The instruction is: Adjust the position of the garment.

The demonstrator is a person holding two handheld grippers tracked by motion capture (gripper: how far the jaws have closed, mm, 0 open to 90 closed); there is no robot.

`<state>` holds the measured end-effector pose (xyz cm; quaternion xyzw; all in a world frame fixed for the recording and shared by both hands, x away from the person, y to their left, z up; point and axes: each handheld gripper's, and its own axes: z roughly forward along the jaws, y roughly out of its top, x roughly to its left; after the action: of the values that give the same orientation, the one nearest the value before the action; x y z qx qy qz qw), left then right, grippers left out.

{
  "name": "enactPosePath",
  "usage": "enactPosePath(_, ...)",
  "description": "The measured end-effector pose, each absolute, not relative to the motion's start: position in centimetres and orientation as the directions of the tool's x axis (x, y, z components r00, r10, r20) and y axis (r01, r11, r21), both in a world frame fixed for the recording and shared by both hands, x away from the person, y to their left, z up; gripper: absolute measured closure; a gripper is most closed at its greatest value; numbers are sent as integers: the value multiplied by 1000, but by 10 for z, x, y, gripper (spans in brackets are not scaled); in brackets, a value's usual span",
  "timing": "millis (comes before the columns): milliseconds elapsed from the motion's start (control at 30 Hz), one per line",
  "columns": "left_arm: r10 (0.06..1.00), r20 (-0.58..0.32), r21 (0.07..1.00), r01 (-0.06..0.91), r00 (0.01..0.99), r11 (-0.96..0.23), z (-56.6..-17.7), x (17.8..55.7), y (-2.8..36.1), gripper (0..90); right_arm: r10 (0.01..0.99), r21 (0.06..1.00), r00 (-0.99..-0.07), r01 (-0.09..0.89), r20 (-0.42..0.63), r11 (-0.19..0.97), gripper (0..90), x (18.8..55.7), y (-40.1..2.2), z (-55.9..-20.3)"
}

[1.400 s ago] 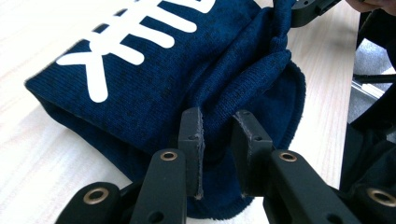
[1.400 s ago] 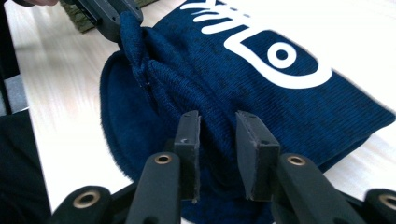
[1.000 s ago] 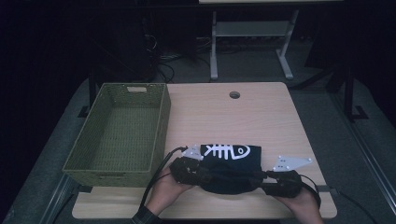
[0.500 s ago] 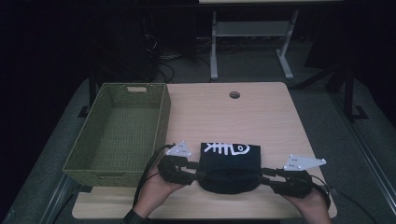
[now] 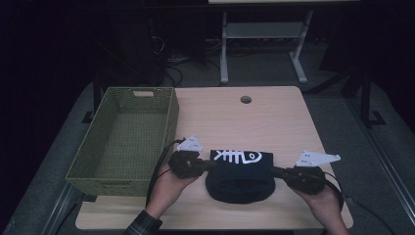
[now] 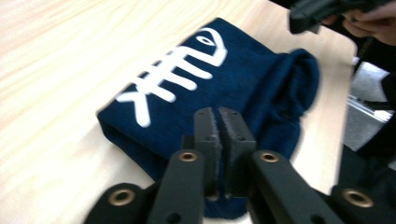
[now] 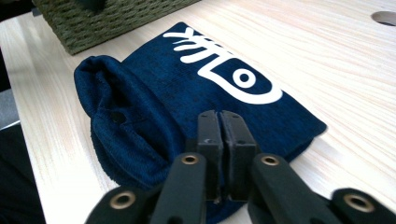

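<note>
A folded dark blue garment (image 5: 240,169) with a white fishbone print lies near the front edge of the wooden table (image 5: 244,122). Its near part is bunched into a rounded roll. My left gripper (image 5: 211,165) sits at its left edge and my right gripper (image 5: 275,171) at its right edge. In the left gripper view the left gripper (image 6: 217,112) hovers over the garment (image 6: 187,79); its jaws have just been closing, pads together, no cloth between them. The right gripper (image 7: 218,114) is over the garment (image 7: 210,88), likewise just closed with nothing between its pads.
A green woven basket (image 5: 169,122) stands on the table's left side, its corner (image 7: 107,18) just beyond the garment. A cable hole (image 5: 245,99) sits at the table's far middle. A white desk frame (image 5: 225,44) stands on the floor behind.
Both grippers have risen a little at the garment's sides, and the right one has drawn slightly outward. The garment has stayed where it was.
</note>
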<state>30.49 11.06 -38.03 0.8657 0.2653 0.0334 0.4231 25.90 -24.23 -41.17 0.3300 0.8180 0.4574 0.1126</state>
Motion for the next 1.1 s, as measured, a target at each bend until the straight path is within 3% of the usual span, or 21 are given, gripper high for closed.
enactPosePath(567, 535, -161, 670, 490, 829, -557, -427, 360, 75, 893, 583, 783, -798, 457, 151, 422, 898, 248, -227, -438)
enactPosePath(1100, 508, -126, 629, 465, 852, -623, -448, 386, 48, 900, 532, 732, -837, 443, 129, 518, 900, 241, -200, -459)
